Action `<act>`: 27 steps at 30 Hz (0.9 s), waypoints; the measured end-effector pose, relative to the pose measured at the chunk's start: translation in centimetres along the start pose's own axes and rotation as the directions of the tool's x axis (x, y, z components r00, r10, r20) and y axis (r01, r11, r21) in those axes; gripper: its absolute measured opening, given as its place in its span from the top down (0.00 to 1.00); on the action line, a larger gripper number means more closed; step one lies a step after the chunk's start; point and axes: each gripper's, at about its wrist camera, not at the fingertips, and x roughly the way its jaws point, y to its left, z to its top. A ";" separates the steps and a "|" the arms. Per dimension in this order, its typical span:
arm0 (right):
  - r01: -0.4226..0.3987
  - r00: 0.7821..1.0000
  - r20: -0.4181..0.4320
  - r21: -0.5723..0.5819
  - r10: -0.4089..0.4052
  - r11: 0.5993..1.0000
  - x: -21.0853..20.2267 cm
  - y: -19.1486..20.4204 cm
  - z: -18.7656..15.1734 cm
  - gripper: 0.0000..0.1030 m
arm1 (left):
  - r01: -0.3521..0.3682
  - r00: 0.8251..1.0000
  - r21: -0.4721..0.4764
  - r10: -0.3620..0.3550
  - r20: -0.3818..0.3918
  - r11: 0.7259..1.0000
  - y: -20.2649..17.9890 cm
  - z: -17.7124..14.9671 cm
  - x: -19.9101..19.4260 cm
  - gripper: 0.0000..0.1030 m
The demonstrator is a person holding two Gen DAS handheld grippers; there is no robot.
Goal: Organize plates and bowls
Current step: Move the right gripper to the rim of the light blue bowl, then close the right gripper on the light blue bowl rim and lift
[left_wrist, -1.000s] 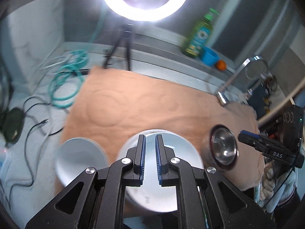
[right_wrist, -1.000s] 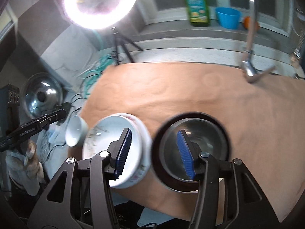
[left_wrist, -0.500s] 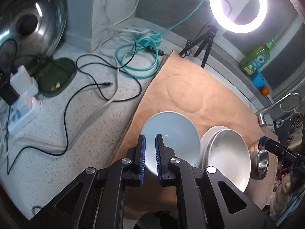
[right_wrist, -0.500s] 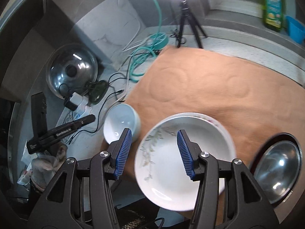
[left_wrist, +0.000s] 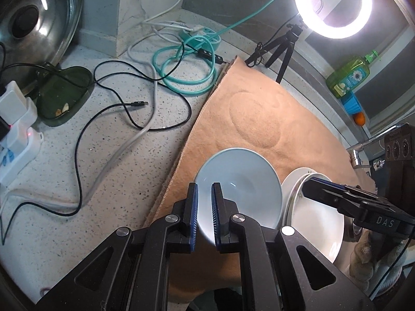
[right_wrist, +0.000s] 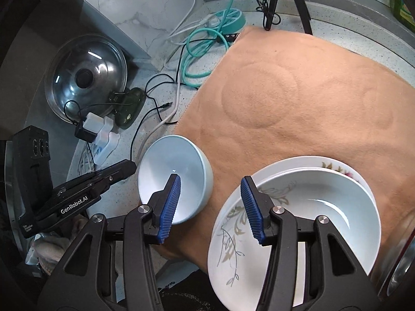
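1. The left gripper (left_wrist: 205, 210) is seen with its blue pads brought together, only a thin slit left between them; whether the near rim of the bowl is pinched there cannot be told, though the tips overlap that rim in the left wrist view.
2. The pale blue bowl (left_wrist: 241, 181) is found at the left edge of the orange mat (left_wrist: 259, 119), upright and empty, at about 12 o'clock from the left tips.
3. In the right wrist view the same bowl (right_wrist: 173, 178) is seen at 10 o'clock from the right gripper (right_wrist: 210, 207), whose jaws are held apart with nothing between them but mat.
4. The floral plates (right_wrist: 298, 223) are placed at 3 o'clock from the bowl, just beside it: a deep white plate is nested on a flatter flower-printed one, so that part of the stacking is judged done.
5. A steel bowl (right_wrist: 404, 264) is glimpsed at the far right edge, beside the plates, not yet stacked with anything.
6. The task is judged partly done: plates are gathered, while the blue bowl and the steel bowl are left apart and remain to be sorted.
7. Cables (left_wrist: 181, 72) and a pot lid (left_wrist: 33, 26) are left on the counter at 10 o'clock, untouched.
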 end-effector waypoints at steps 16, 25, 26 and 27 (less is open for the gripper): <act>0.004 0.995 -0.101 -0.022 -0.006 1.000 3.9 0.5 0.5 0.78 | 0.060 0.996 -0.053 -0.063 -0.062 0.997 1.3 -0.8 1.6 0.91; 0.003 0.991 -0.135 -0.039 -0.008 0.999 5.2 1.1 0.2 0.87 | 0.051 0.996 -0.038 -0.053 -0.069 0.998 0.8 -1.3 1.8 0.92; 0.006 0.991 -0.133 -0.039 -0.011 0.999 5.2 1.2 0.2 0.87 | 0.053 0.996 -0.037 -0.056 -0.069 0.998 0.8 -1.3 1.8 0.92; 0.005 0.991 -0.132 -0.036 -0.010 0.999 5.3 1.2 0.3 0.88 | 0.056 0.996 -0.036 -0.059 -0.069 0.998 0.6 -1.3 1.7 0.92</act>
